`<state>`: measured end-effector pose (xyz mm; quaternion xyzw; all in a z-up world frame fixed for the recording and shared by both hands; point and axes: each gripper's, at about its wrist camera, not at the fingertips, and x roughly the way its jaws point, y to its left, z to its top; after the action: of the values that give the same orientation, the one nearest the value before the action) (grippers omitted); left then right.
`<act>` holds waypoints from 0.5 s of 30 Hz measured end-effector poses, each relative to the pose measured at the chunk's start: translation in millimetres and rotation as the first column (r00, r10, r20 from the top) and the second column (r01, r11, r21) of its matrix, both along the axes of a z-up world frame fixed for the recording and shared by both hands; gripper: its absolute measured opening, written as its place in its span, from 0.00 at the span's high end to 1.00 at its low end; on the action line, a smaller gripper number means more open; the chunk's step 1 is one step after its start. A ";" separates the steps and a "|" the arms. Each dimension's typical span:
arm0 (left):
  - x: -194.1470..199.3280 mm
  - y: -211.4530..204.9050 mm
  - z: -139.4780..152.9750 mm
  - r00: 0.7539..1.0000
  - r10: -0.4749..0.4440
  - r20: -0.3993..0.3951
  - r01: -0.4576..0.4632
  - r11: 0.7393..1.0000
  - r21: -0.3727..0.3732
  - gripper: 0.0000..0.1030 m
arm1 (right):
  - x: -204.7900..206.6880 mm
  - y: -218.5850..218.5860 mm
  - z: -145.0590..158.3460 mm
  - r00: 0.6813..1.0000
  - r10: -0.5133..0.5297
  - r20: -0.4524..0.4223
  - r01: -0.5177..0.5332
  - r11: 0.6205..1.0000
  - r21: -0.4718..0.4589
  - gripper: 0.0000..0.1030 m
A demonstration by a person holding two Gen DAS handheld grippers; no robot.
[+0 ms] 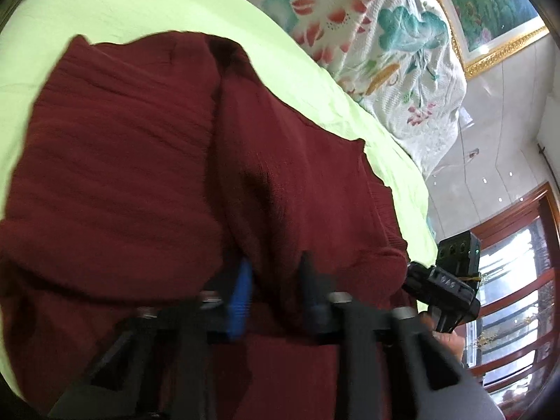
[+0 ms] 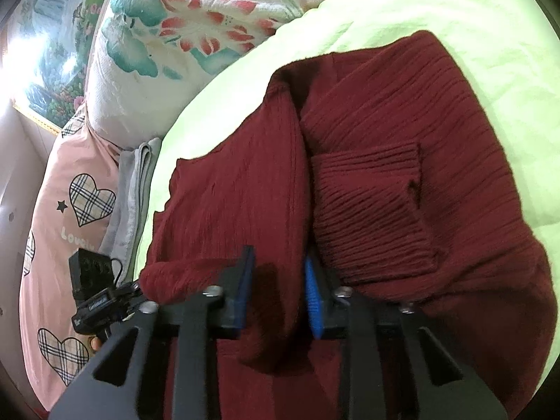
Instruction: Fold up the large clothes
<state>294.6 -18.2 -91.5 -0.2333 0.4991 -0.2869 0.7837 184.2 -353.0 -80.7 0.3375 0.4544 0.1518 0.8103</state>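
Note:
A dark red knitted sweater (image 1: 140,161) lies bunched on a light green bed sheet (image 1: 147,7). My left gripper (image 1: 274,290) has its blue pads closed on a thick fold of the sweater, which fills the gap between them. In the right wrist view the same sweater (image 2: 385,189) shows a ribbed cuff folded over the body. My right gripper (image 2: 280,297) also has a hanging fold of the sweater between its blue pads. The right gripper's body (image 1: 444,290) shows at the right of the left view, the left gripper's body (image 2: 101,301) at the left of the right view.
A white quilt with red and teal flowers (image 1: 378,35) is piled along the far side of the bed. A pink pillow with plaid hearts (image 2: 70,210) and a grey folded cloth (image 2: 136,189) lie beside it. A gold-framed painting (image 1: 490,10) hangs on the wall; a wood-framed window (image 1: 518,280) is at right.

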 end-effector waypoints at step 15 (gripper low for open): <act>-9.2 17.1 11.9 0.998 0.015 0.061 -0.023 0.989 0.143 0.90 | -9.0 -4.1 9.7 0.995 -0.095 0.026 0.096 0.994 -0.056 0.92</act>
<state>285.4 -1.1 -79.6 -0.1722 0.4928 -0.2495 0.8156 175.2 -357.1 -71.0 0.3338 0.4323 0.1037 0.8312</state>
